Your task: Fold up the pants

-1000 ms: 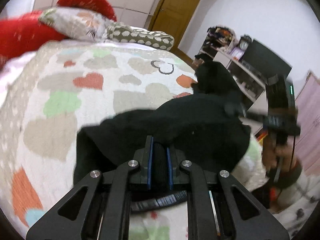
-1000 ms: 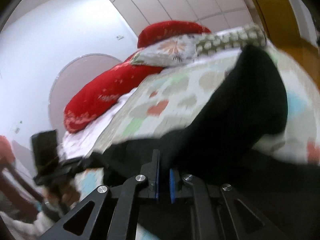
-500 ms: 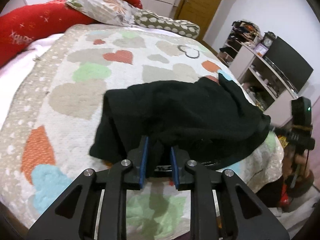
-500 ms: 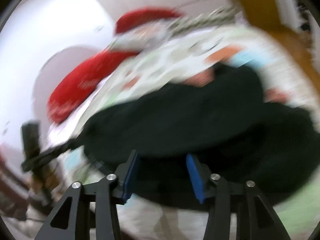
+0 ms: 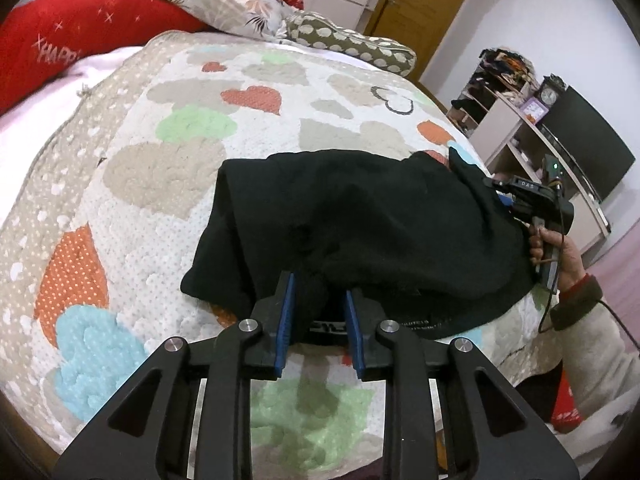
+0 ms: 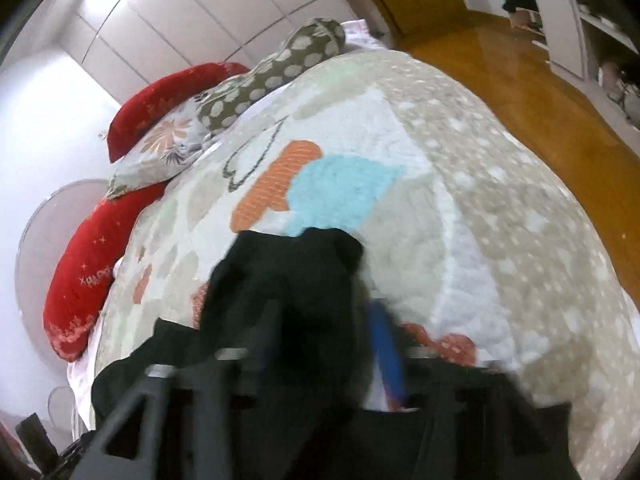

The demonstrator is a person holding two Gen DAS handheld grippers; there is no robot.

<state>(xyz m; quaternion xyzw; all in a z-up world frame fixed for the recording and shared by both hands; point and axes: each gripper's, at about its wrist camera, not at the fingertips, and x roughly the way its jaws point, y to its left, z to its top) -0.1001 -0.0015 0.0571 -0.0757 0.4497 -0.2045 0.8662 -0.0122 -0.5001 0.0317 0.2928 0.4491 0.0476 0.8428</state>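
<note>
Black pants (image 5: 360, 232) lie in a rumpled heap on the bed (image 5: 160, 184), over the heart-patterned quilt and toward its near, right-hand part as my left camera sees it. My left hand-held gripper (image 5: 318, 312) sits at the near edge of the heap; its blue pads (image 5: 286, 320) stand apart with a fold of dark cloth between them, not pinched tight, so I note it as released. The waistband with a small label lies just beyond the fingertips, touching the quilt. My right hand-held gripper (image 5: 508, 200) shows in the left view at the far right side of the pants, pressed against the cloth's edge, with my right hand (image 5: 556, 252) wrapped around its handle. From the right camera the pants (image 6: 288, 292) bunch up directly over and between that gripper's fingers (image 6: 386, 352); one blue pad shows to the right of the cloth, the other is hidden under it, and the picture is blurred, so I cannot tell whether this gripper is clenched or let go. Beyond the pants the quilt runs bare up to the pillows (image 5: 240, 4) and a red bolster (image 5: 80, 28) at the head of the bed.
</note>
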